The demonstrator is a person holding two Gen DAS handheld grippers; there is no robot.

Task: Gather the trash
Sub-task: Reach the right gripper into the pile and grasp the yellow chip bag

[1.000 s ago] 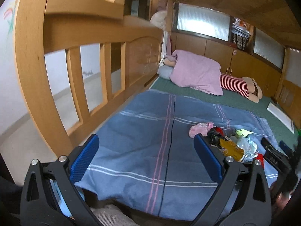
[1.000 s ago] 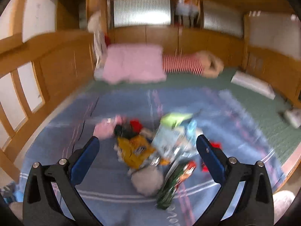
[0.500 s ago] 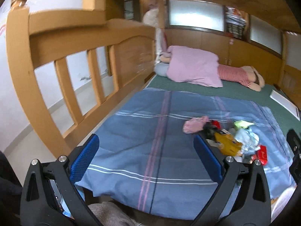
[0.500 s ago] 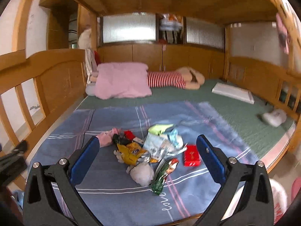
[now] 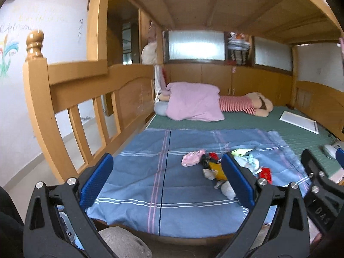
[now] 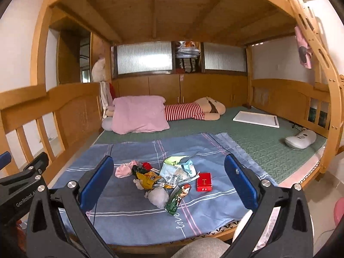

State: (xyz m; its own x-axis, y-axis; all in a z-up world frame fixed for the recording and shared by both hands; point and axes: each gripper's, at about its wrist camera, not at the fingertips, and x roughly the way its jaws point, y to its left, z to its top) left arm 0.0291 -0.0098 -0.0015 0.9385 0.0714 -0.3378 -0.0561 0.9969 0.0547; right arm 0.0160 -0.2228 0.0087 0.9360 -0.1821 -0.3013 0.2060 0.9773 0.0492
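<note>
Far left, a slatted wooden bed rail (image 6: 53, 111) fencing the mattress edge. Next, the left gripper (image 5: 165, 180), jaws spread wide and holding nothing, hovering short of the bed's near edge, well apart from the litter. On the blue striped blanket (image 6: 133, 210), spread over the green mat probably as a catch-all surface, the trash heaped in one loose cluster: a pink crumpled scrap (image 6: 123, 170) leftmost, touching a yellow snack wrapper (image 6: 149, 179), a grey-white wad (image 6: 158, 196) just in front, a green wrapper (image 6: 177, 197) lying nearest, pale plastic packets (image 6: 177, 172) behind, and a red box (image 6: 203, 182) slightly apart at the right. Framing that heap, the right gripper (image 6: 168, 181), likewise gaping and empty, seemingly lined up for a first pick. No bin or bag identifiable. Nothing collected yet, by the look of it.
</note>
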